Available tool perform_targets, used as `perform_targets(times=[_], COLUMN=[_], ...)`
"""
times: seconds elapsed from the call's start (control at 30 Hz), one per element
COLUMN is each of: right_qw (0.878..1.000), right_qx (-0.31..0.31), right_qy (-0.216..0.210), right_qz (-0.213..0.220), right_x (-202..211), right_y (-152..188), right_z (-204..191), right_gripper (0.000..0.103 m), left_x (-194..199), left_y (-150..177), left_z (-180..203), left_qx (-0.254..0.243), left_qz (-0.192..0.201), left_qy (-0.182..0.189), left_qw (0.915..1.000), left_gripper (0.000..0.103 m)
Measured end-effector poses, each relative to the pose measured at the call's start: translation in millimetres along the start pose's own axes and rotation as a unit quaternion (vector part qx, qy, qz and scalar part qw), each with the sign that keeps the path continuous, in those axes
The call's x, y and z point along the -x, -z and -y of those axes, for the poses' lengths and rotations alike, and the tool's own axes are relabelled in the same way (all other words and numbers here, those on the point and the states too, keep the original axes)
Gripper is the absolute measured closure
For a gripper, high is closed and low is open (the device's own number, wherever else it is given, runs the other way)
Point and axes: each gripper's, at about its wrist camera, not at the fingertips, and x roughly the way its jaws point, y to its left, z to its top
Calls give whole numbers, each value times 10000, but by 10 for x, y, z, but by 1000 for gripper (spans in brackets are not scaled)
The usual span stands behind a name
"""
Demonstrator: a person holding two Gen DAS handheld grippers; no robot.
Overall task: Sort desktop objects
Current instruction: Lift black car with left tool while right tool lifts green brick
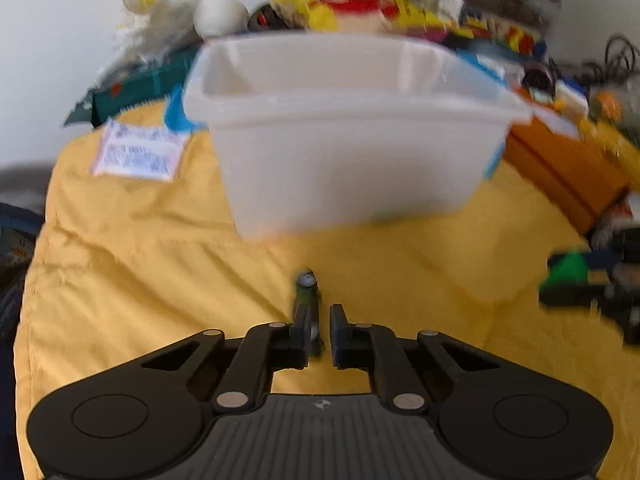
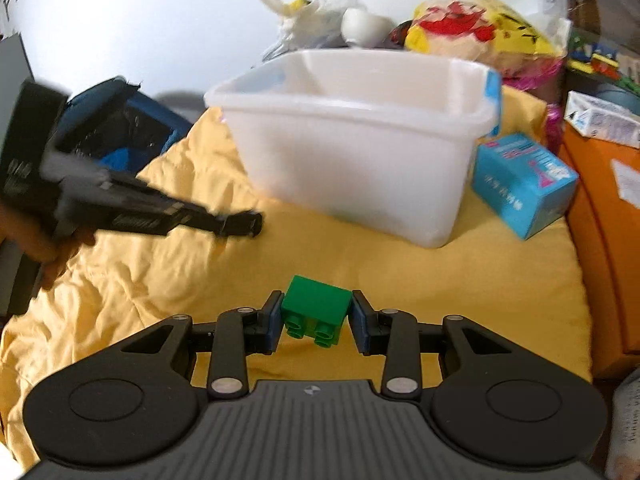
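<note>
Carry step: right gripper [image 2: 312, 316] fingers clamp green brick [image 2: 316, 306] above yellow cloth [image 2: 400, 280]; left gripper [image 1: 324, 328] fingers pinch small dark item [image 1: 306, 292]. Next, prob.: lift both over white bin [image 2: 360, 112] rim, let go.

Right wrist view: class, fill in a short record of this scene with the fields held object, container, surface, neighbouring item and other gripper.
held object: green building block, studs toward the camera, clamped between the right gripper fingers
container: white plastic bin, beyond the block
surface: yellow cloth
neighbouring item: blue box, right of the bin
other gripper: left gripper, closed on a small dark object too blurred to name
</note>
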Motion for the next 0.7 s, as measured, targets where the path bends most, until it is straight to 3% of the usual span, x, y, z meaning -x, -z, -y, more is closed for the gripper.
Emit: perform_targets(times=[0.03, 0.13, 0.2, 0.33, 0.43, 0.47, 0.5, 0.7], right_qw=[10000, 10000, 9999, 9996, 9993, 9992, 9992, 9991], right_qx=[-35, -55, -73, -155, -257, -272, -276, -338], right_qy=[11, 25, 9, 5, 16, 20, 31, 72], right_qz=[-1, -31, -86, -220, -271, -286, -302, -247], right_x=[4, 51, 69, 102, 124, 131, 136, 212], right_y=[-6, 47, 126, 280, 378, 405, 430, 424], right_z=[8, 5, -1, 22, 19, 14, 10, 39], right_gripper=[65, 65, 65, 65, 65, 65, 65, 65], left_x=[-32, -83, -134, -288, -436, -486, -499, -239], left_y=[34, 93, 58, -40, -45, -34, -7, 26], left_z=[9, 51, 43, -52, -54, -54, -47, 18], left_qx=[-25, -15, 95, 384, 261, 149, 80, 109], left_qz=[-156, -163, -12, 48, -109, -208, -230, 3], left_qy=[5, -43, -242, -434, -499, -442, -466, -427], left_qw=[9999, 9999, 9997, 9983, 9984, 9987, 9986, 9990], left_gripper=[86, 54, 46, 45, 46, 62, 68, 70])
